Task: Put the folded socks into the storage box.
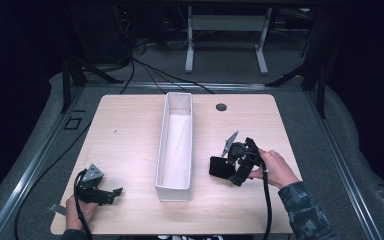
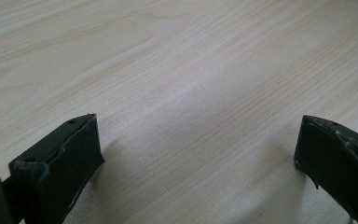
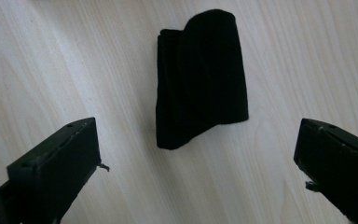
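Right gripper (image 1: 226,165) low over the worktop (image 1: 130,135), jaws wide apart, nothing between them. Folded black cloth (image 3: 200,77) lies flat on the wood just ahead of the jaws, right of the white bin (image 1: 176,145), near it but apart. Left gripper (image 1: 111,194) at the near left corner, jaws apart over bare wood.

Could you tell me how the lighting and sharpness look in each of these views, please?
High view: the table is evenly lit, the surroundings fall into darkness, the white bin looks slightly soft. Left gripper view: sharp wood grain, soft shadows beside the open left tongs. Right gripper view: the folded black cloth is so dark its folds barely show; the right tongs stand open.
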A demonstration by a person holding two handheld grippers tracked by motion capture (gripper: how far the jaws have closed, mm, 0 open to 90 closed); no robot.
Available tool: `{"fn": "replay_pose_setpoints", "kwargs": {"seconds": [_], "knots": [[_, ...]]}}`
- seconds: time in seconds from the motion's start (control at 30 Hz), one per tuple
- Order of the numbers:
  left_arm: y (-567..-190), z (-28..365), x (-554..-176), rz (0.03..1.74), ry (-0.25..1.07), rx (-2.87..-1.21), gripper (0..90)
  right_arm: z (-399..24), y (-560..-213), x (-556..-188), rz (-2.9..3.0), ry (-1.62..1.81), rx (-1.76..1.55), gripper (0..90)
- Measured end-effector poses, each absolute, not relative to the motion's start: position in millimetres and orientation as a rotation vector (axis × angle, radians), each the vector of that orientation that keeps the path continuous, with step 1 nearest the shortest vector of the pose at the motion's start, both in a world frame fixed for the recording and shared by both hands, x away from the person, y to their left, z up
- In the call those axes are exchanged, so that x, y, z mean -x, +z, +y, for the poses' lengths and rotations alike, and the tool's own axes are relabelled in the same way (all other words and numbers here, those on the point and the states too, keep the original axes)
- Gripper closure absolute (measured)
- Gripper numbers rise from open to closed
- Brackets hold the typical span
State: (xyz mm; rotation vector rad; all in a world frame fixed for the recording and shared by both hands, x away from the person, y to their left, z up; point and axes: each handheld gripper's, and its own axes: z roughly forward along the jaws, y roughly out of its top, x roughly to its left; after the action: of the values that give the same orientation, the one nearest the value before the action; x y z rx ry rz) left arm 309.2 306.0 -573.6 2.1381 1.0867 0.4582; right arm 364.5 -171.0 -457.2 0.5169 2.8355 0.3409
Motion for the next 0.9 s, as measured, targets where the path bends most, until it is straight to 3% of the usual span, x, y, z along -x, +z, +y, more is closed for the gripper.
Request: {"fn": "replay_pose_setpoints", "kwargs": {"seconds": [0.6, 0.9], "knots": [[-574, 306, -309, 1.085, 0.457, -2.138, 0.3, -131, -487, -388, 2.910, 0.236, -0.386, 2.6], [-574, 306, -309, 1.085, 0.457, -2.139, 0.3, -122, -499, -390, 2.903, 0.210, -0.356, 15.2]]}}
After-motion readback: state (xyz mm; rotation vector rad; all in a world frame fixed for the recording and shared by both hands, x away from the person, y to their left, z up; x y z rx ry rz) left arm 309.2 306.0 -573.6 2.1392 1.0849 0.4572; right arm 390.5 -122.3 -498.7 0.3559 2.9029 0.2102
